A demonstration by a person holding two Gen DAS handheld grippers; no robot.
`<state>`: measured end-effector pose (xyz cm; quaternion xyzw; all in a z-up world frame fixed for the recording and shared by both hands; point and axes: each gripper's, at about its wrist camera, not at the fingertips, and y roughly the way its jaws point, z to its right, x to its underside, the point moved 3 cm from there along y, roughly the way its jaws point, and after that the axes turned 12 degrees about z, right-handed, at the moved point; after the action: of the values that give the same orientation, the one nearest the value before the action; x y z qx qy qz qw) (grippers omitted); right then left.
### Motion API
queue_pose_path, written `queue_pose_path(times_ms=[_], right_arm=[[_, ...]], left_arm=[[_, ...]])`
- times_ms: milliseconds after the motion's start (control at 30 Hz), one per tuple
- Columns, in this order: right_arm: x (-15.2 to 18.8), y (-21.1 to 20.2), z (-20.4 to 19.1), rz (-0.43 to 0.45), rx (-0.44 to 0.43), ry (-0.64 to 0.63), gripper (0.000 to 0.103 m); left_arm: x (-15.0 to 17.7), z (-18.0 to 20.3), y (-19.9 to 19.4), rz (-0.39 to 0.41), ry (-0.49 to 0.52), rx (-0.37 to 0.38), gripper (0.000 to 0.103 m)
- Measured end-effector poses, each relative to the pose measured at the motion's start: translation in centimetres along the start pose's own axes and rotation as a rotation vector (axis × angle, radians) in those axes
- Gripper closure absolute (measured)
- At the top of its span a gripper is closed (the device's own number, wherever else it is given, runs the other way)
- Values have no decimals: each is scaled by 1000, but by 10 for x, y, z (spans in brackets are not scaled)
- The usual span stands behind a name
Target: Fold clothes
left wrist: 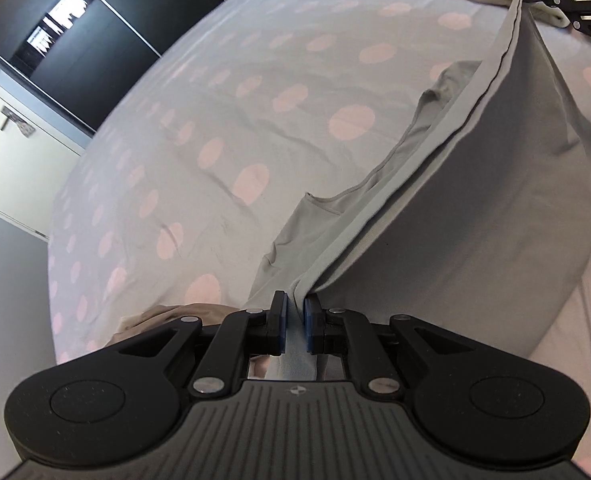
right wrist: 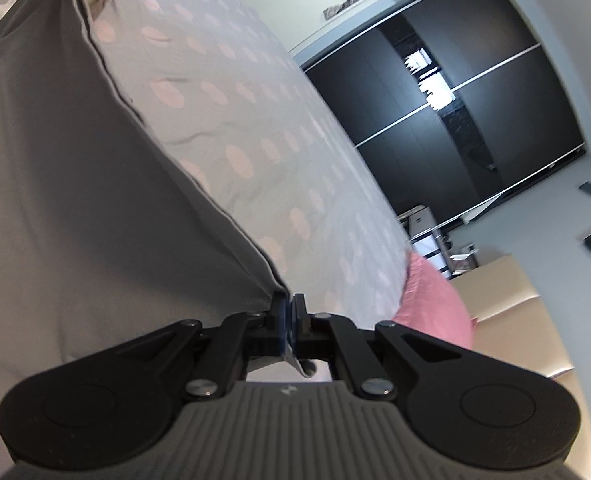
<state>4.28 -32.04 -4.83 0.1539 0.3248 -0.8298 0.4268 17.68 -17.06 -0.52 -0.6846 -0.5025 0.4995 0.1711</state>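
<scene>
The left gripper (left wrist: 295,320) and right gripper (right wrist: 289,320) each clenched the grey garment (left wrist: 475,200), stretched above the spotted bedsheet (left wrist: 215,120).

I see the grey garment (left wrist: 475,208) stretched taut and lifted, its hemmed edge uppermost, lower part draping onto the bed.
</scene>
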Motion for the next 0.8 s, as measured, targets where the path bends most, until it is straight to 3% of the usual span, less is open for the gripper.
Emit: queue_pose_path(times_ms=[233,433,667,800], right_arm=[[17,65,-23,-61,-55,16,101],[31,97,-39,-103,-92,40,101],[38,116,-53,-127,-110,68,101],[32,117,-40,-119,-114,117,101]], left_arm=[[6,-17,77,-57,-50,44,97],[13,-20,120,-74,-85,71,97],[15,-28,137,-82,-155,99,98],[9,-35,131,-75,-169,98,98]])
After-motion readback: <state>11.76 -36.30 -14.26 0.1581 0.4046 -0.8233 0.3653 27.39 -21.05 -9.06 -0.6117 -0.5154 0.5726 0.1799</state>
